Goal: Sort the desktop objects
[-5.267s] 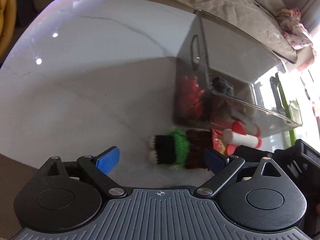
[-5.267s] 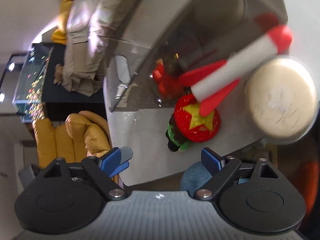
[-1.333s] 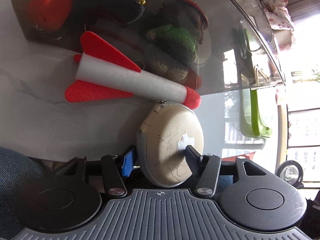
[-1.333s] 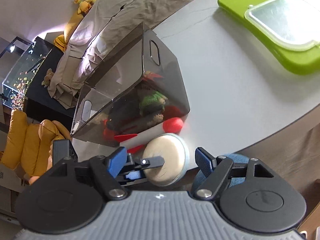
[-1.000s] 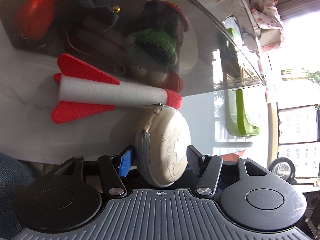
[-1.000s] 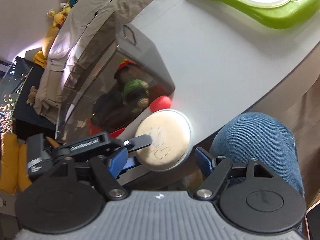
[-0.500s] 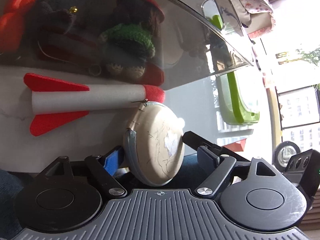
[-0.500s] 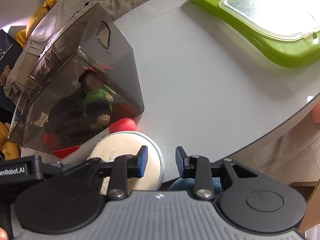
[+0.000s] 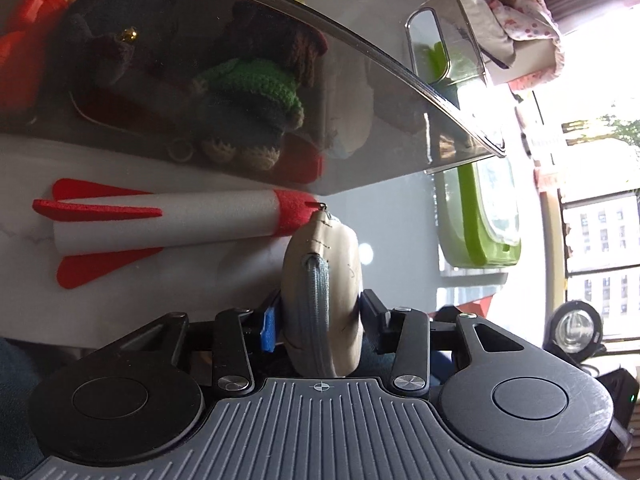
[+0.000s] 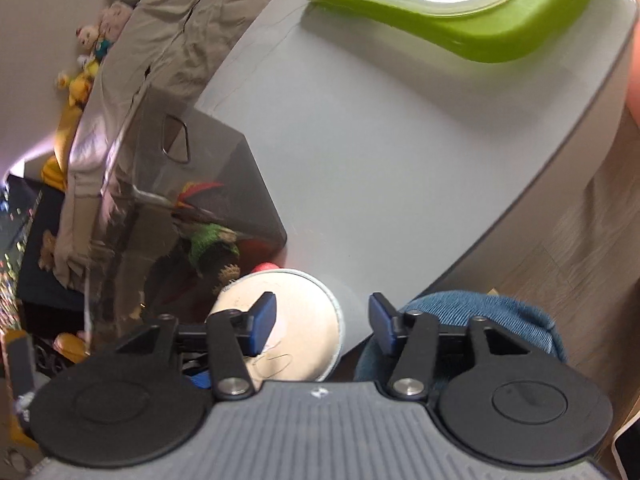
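Round beige pouch [image 9: 322, 300], zip edge facing the left wrist camera, stands on edge at the near rim of the desk [image 10: 400, 152]. The left tool [image 9: 318, 320] has just closed its jaws onto the pouch: one blue pad [image 9: 269, 325] presses its left face and the dark pad bears on its right face. The pouch's zip pull touches the red nose of the foam rocket [image 9: 168, 220], which lies flat on the desk at about 10 o'clock from the pouch, fins pointing left.

Behind the rocket, at 12 o'clock, sits the smoky transparent bin [image 9: 360, 92]. Inside it, seen through the wall: a crocheted doll in a green top [image 9: 256, 88], a dark plush with a small gold bell [image 9: 116, 52], and a red toy [image 9: 20, 64] at the far left.

In the right wrist view the right tool [image 10: 322, 324] hovers above the pouch [image 10: 300, 320]; its jaws have just been opening, stand partly apart, and hold nothing, one blue pad overlapping the pouch's flat face, the other over the desk edge. A knee in blue denim [image 10: 480, 320] lies below at 4 o'clock. A lime-green lidded tray [image 10: 460, 20] rests on the desk at 1 o'clock, well apart from the bin.
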A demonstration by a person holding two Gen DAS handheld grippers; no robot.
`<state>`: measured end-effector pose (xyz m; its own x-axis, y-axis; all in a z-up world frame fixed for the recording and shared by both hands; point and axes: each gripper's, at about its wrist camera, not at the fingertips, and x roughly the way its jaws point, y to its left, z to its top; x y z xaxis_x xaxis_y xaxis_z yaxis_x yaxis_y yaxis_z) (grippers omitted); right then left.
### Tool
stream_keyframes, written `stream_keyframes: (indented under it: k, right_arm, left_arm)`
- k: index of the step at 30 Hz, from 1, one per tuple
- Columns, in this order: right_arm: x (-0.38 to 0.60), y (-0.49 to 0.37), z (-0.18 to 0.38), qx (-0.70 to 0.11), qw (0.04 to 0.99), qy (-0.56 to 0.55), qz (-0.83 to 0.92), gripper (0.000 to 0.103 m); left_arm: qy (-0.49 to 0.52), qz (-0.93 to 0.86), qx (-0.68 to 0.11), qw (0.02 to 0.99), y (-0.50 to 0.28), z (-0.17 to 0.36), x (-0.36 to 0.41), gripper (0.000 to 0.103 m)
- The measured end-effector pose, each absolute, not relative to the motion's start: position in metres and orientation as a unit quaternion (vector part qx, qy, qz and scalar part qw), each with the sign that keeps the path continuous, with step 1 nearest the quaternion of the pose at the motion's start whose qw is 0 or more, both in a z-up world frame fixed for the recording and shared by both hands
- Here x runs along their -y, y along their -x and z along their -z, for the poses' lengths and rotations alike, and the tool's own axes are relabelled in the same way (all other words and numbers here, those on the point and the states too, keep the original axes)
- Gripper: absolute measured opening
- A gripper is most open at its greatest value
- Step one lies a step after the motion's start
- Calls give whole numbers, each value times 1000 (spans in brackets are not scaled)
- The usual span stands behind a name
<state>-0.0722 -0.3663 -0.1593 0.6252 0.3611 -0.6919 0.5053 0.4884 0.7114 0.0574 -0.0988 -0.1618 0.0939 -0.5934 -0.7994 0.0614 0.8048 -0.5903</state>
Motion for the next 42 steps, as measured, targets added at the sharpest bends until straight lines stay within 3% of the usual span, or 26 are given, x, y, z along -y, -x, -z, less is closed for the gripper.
stream_keyframes:
  k: [8,16,22,26,30,35,39,42]
  right_arm:
    - [332,121,187,-376,604,-700,62,59]
    - [317,109,234,-338,530,-765,137,65]
    - [324,105,241,-322,549,-762,119,48]
    - [330,102,200,-322,663,-671,82,39]
    - [335,106,143,-297,757,-580,41,39]
    - [337,89,59,-272,819,-504,-35,39]
    - [325,34,-13,-288,864,-406,-69,39]
    - [295,-22,-52,-322,892,-305,-86,39]
  left_arm:
    - [251,208,-652,685,-63,170,100,43]
    - [316,195,-668,645,-67,191,96,43]
    - [306,204,-662,653,-64,186,99,48]
    - [264,230,-630,693,-50,154,98,54]
    - [263,271,-580,722,-35,109,87,59]
    - [251,303,-489,779,-28,33,54,82]
    - [111,199,-420,878,-41,-24,22,94]
    - [37,127,-420,898,-59,-32,-5,94]
